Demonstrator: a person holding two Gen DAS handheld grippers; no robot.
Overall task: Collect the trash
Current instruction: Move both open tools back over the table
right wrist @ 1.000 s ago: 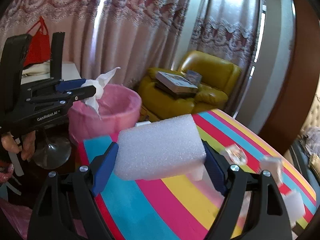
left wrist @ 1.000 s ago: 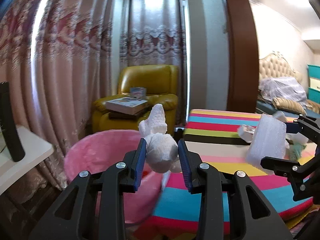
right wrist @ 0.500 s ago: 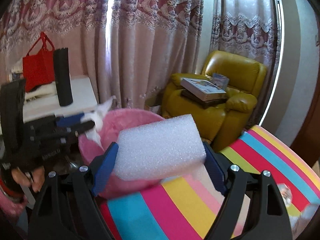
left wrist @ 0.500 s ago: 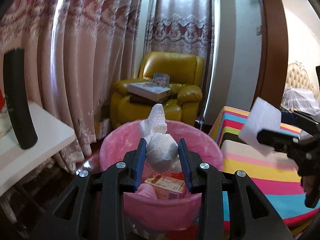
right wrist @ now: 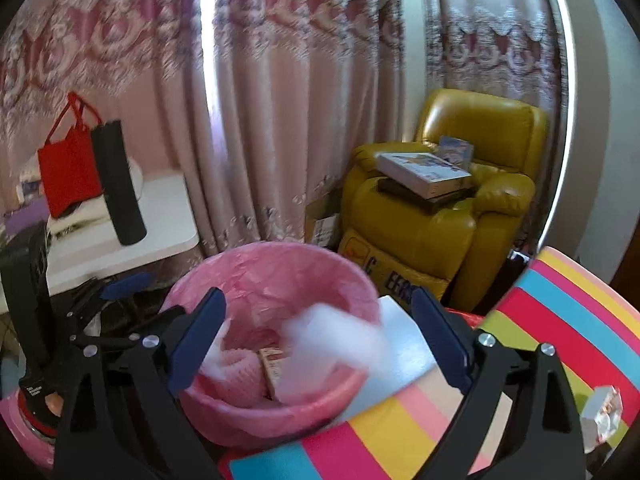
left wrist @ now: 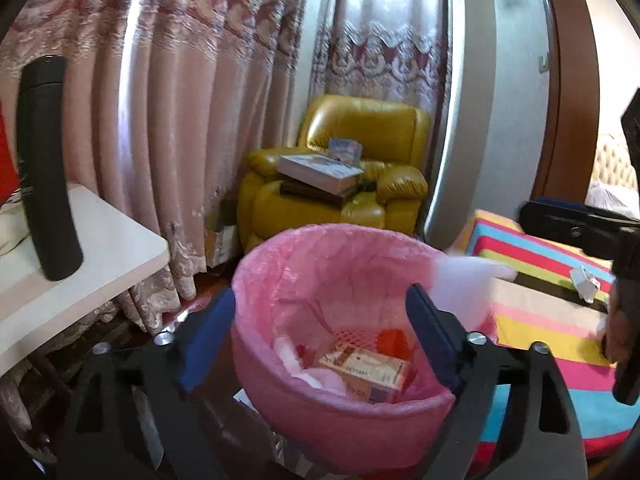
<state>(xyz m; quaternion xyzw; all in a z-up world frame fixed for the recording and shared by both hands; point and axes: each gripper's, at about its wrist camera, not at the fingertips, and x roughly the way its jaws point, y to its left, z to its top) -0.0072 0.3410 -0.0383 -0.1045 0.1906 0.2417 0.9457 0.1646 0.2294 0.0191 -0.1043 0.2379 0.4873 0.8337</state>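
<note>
Left gripper (left wrist: 320,334): fingers spread wide, nothing held, above the pink-lined bin (left wrist: 344,424). Right gripper (right wrist: 318,336): fingers wide apart, nothing held; white foam block (right wrist: 340,344), blurred, between them over the bin's rim at 3 o'clock. Bin contents: cardboard box (left wrist: 366,368), white tissue (left wrist: 316,374). Striped table (right wrist: 568,320): crumpled scrap (right wrist: 600,410) at 4 o'clock.

Two wrist fisheyes, both close above the pink-lined trash bin (left wrist: 340,312)

The left view looks forward and down into it from the near side; the right view (right wrist: 272,320) faces it from over the striped surface (right wrist: 560,340). Both share the bin, curtains (left wrist: 180,80) and yellow armchair (left wrist: 360,168).
</note>
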